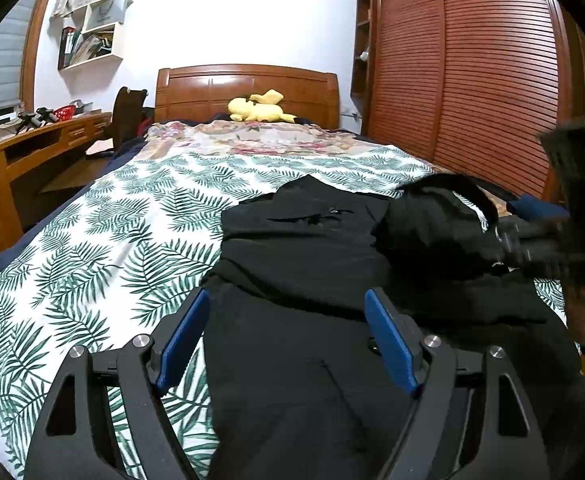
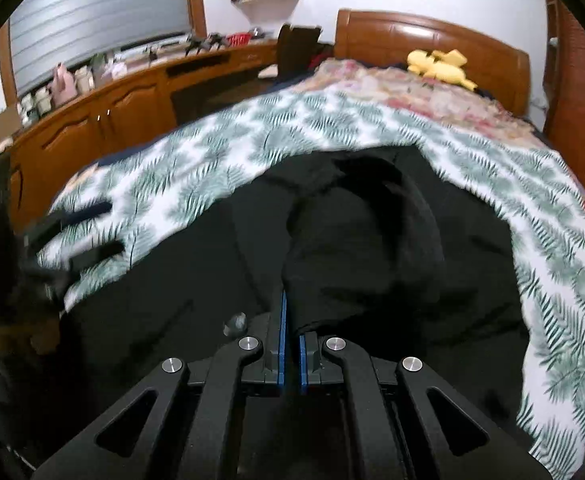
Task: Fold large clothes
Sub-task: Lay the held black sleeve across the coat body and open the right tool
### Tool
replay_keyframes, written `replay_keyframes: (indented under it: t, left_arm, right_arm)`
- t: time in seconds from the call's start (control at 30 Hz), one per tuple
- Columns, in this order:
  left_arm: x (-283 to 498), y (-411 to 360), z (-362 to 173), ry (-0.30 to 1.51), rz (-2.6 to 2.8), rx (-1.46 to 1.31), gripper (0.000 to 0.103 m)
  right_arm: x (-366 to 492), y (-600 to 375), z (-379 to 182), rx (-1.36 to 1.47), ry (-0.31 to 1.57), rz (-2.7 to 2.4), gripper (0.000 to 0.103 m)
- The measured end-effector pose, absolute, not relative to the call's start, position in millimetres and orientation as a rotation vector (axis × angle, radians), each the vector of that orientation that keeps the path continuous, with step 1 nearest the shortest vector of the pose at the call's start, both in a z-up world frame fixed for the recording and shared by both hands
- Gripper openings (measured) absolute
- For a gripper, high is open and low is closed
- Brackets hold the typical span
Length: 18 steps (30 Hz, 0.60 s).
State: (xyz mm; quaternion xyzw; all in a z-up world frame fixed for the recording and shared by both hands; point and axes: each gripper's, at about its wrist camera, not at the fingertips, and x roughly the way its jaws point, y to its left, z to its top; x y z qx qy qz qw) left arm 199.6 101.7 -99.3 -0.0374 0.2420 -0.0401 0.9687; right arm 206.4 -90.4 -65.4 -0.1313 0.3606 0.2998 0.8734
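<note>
A large black garment (image 1: 312, 264) lies crumpled on the leaf-print bedspread (image 1: 92, 240), toward the bed's near right side. My left gripper (image 1: 288, 312) is open, its blue pads spread over the garment's near part, holding nothing. My right gripper (image 2: 291, 320) is shut on a fold of the black garment (image 2: 356, 240) and lifts that fold above the rest of the cloth. The right gripper also shows blurred at the right edge of the left wrist view (image 1: 548, 240). The left gripper shows blurred at the left of the right wrist view (image 2: 88, 236).
A yellow plush toy (image 1: 258, 108) lies by the wooden headboard (image 1: 248, 84). A wooden desk (image 1: 32, 148) with clutter and a chair (image 1: 126, 114) stand left of the bed. A slatted wardrobe (image 1: 472, 80) stands to the right. The leaf-print bedspread (image 2: 552, 220) surrounds the garment.
</note>
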Motion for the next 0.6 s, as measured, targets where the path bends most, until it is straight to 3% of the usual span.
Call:
replay_keyframes:
  t: [0.13, 0.33, 0.6]
  left_arm:
    - [198, 106, -101, 0.489, -0.075, -0.078, 0.080]
    - [194, 103, -101, 0.481, -0.083, -0.073, 0.080]
    - [196, 90, -104, 0.493, -0.113, -0.060, 0.080]
  right_arm:
    - [204, -85, -80, -0.286, 0.802, 0.616, 0.013]
    - [191, -92, -78, -0.306, 0.804, 0.588, 0.043]
    - [184, -109, -81, -0.297, 0.798, 0.535, 0.045]
